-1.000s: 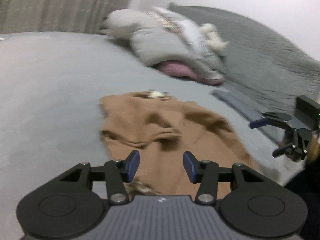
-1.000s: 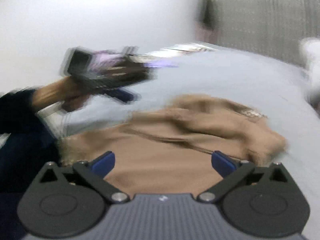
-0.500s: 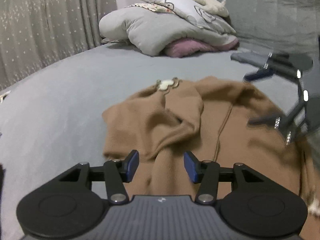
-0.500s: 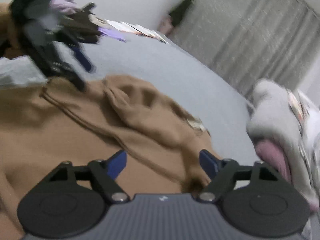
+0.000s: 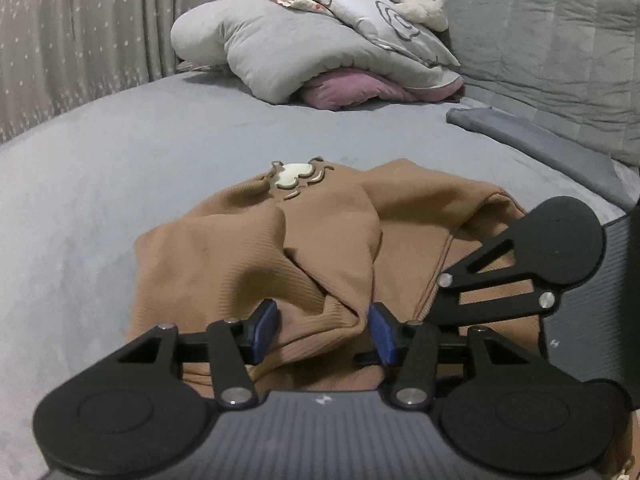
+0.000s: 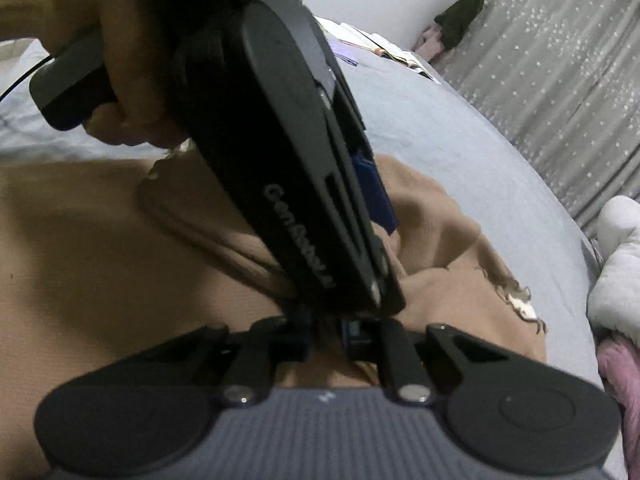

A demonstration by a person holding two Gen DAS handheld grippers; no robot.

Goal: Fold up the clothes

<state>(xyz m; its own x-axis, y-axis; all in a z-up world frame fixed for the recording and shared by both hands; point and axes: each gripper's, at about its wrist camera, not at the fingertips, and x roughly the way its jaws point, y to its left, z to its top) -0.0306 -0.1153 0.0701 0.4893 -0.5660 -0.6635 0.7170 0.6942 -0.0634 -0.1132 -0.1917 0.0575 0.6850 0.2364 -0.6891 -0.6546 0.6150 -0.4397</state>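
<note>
A brown knit garment (image 5: 248, 248) with a cream patch (image 5: 294, 172) lies crumpled on the grey bed (image 5: 100, 168). My left gripper (image 5: 323, 330) is open, low over the near edge, with a raised fold of the fabric between its blue pads. From the right, my right gripper's black linkage (image 5: 520, 264) reaches in beside it. In the right wrist view, my right gripper (image 6: 325, 336) has its fingers drawn close on the brown garment (image 6: 100, 260), partly hidden behind the left gripper's body (image 6: 288, 160), which a hand (image 6: 132, 60) holds.
A pile of grey pillows (image 5: 320, 52) on a pink cushion (image 5: 352, 92) sits at the bed's far end. A folded grey blanket (image 5: 540, 144) lies along the quilted headboard (image 5: 560, 40). A curtain (image 5: 80, 40) hangs at left. Papers (image 6: 384, 52) lie at the bed's far edge.
My right gripper came in close beside the left one, and its fingers went from wide apart to nearly together. My left gripper dropped lower onto the garment's fold, its gap unchanged.
</note>
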